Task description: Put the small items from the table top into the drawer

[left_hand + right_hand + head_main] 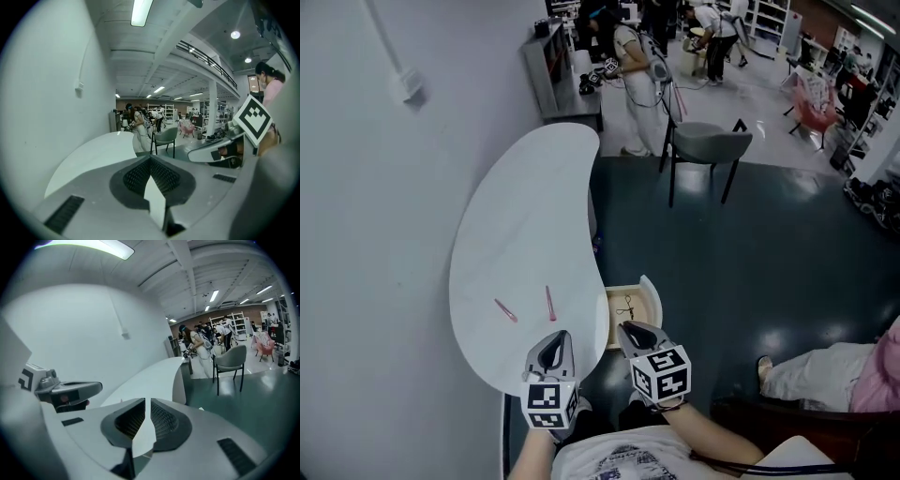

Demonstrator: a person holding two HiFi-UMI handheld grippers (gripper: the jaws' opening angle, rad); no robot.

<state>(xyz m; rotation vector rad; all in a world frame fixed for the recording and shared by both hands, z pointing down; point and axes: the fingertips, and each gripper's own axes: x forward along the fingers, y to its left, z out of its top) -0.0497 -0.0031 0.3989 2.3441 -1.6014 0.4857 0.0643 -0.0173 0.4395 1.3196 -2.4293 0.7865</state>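
Two thin pink items (504, 310) (550, 303) lie on the white kidney-shaped table (525, 206) near its front end. At the table's right the drawer (649, 298) stands pulled out, with a small dark wiry item (625, 307) inside. My left gripper (551, 352) (150, 158) hovers over the table's front edge, shut and empty. Beside it, just in front of the drawer, my right gripper (639, 336) (146, 400) is shut too, with only a thin slit between its pads and nothing in it. Both point out over the table and slightly down.
A white wall runs along the table's left side. On the dark floor beyond the table's far end is a grey chair (705, 142), with several people standing behind it. A person's legs (811, 370) rest at the right. A low cabinet (553, 56) lines the wall.
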